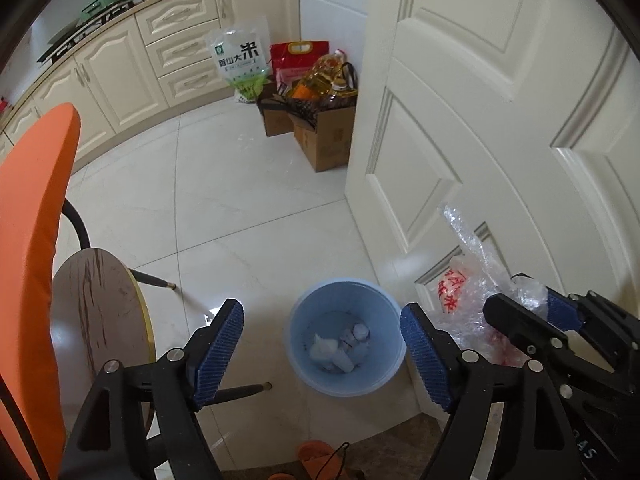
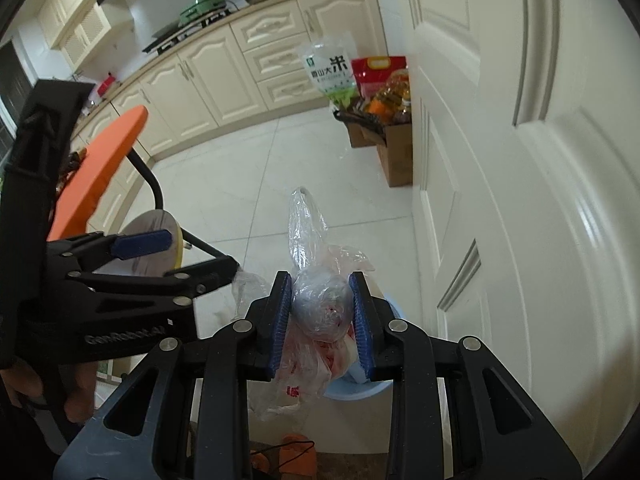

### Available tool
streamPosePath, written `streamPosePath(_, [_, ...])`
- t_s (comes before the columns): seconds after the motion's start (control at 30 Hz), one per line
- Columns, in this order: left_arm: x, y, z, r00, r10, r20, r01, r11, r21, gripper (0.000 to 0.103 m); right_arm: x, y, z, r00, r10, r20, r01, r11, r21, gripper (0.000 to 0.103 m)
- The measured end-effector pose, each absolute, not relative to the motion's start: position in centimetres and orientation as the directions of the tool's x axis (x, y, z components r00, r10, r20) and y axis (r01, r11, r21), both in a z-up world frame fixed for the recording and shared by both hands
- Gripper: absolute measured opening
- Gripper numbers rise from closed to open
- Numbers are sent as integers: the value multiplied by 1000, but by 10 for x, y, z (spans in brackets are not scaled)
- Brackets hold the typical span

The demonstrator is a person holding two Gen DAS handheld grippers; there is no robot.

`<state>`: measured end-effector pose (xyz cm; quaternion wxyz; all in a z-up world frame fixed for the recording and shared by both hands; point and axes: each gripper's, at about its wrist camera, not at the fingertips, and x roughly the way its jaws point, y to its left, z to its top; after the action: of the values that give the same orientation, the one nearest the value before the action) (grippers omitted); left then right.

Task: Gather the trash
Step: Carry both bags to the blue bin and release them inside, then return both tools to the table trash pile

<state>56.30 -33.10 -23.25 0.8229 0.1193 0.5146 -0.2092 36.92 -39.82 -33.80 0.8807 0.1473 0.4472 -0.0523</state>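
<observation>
Bin (image 1: pixel 298 322) on floor (image 1: pixel 240 220), just beside door (image 1: pixel 460 120). Wrappers (image 1: pixel 344 344) lie in bin. Stool (image 1: pixel 100 312) left of bin. Cardboard boxes (image 1: pixel 324 140) beyond bin, against door. Rice bag (image 1: pixel 240 60) behind boxes, against cabinets (image 1: pixel 120 72).

Your two wrist cameras are looking steeply down over a kitchen floor, close above the blue bin (image 1: pixel 346 338). Both are sharing the white door (image 1: pixel 500 120), the cabinets (image 2: pixel 224 76) and the cardboard boxes (image 2: pixel 394 152).

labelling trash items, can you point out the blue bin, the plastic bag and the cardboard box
blue bin (image 1: pixel 380 376), left wrist view, inner wall near the rim
plastic bag (image 2: pixel 322 306), right wrist view, bunched middle
cardboard box (image 1: pixel 326 140), left wrist view, front face
</observation>
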Motion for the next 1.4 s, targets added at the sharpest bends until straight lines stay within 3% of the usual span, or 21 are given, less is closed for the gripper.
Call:
streamPosePath(0.27, [556,-317,-216,421,-202,-884,442,897,5,77,385,-395,-349,595,71,-801,213,947,242,30])
streamPosePath(0.33, [550,-312,-212,429,-201,-881,433,901,5,77,388,-397,-350,592,64,-804,224,945,239,38])
streamPosePath(0.4, [544,-308,-206,438,-202,-876,424,906,3,77,388,-395,-347,595,60,-801,230,943,241,64])
streamPosePath(0.57, [526,-292,-186,463,-215,-860,410,912,-7,77,379,-378,-322,617,51,-785,216,949,231,66])
streamPosePath(0.7, [499,-261,-154,516,-253,-818,384,922,-42,77,370,-360,-293,641,29,-767,210,955,211,81])
streamPosePath(0.8, [477,-229,-125,570,-285,-771,370,927,-69,78,364,-335,-259,674,41,-737,170,963,209,84])
streamPosePath(1.0, [443,-141,-72,694,-294,-657,288,950,-120,89,370,-260,-195,739,57,-672,68,985,158,97])
streamPosePath(1.07, [438,-109,-63,732,-274,-624,257,959,-120,97,377,-229,-179,750,67,-659,25,991,129,103])
streamPosePath(1.2, [441,-40,-62,794,-146,-590,131,989,-68,98,402,-163,-159,759,124,-639,-86,992,90,103])
streamPosePath(1.4, [477,40,-85,790,14,-613,-19,1000,-2,98,462,-81,-156,739,161,-654,-191,981,24,103])
